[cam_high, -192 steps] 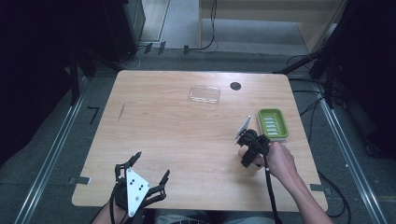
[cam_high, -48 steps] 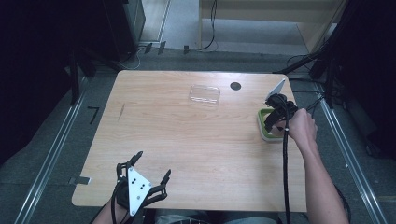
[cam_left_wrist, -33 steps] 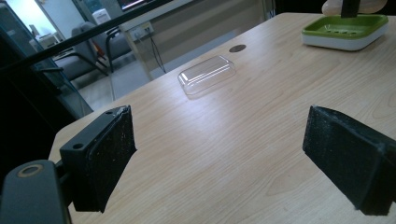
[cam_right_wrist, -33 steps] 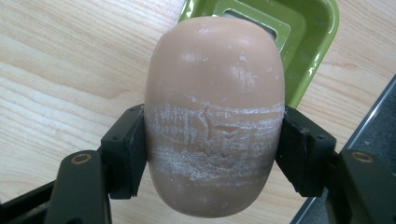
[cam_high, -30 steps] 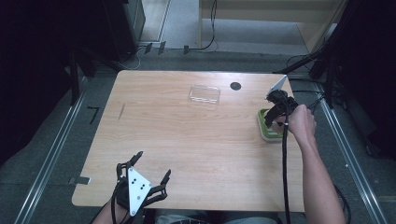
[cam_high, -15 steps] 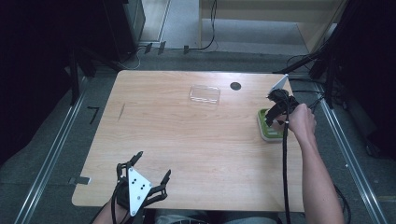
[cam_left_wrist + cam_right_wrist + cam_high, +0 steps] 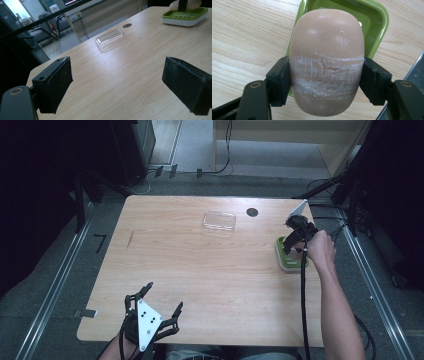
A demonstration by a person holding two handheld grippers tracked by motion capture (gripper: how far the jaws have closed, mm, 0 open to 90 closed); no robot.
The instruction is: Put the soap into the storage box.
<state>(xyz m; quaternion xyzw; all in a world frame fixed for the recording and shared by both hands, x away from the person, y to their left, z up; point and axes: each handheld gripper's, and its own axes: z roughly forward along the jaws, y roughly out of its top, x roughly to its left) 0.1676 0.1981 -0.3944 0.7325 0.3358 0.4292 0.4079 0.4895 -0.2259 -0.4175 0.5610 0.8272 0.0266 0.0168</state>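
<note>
Green dish (image 7: 377,22) half hidden, soap (image 7: 327,62) covering

Light wooden table (image 7: 200,270), clear plastic lid (image 7: 219,221), green soap dish (image 7: 289,260), dark round hole (image 7: 252,212)

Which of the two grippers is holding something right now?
The right gripper, over the green soap dish at the table's right edge: its pads clamp a tan soap bar. The left gripper sits open with nothing between its jaws.
</note>
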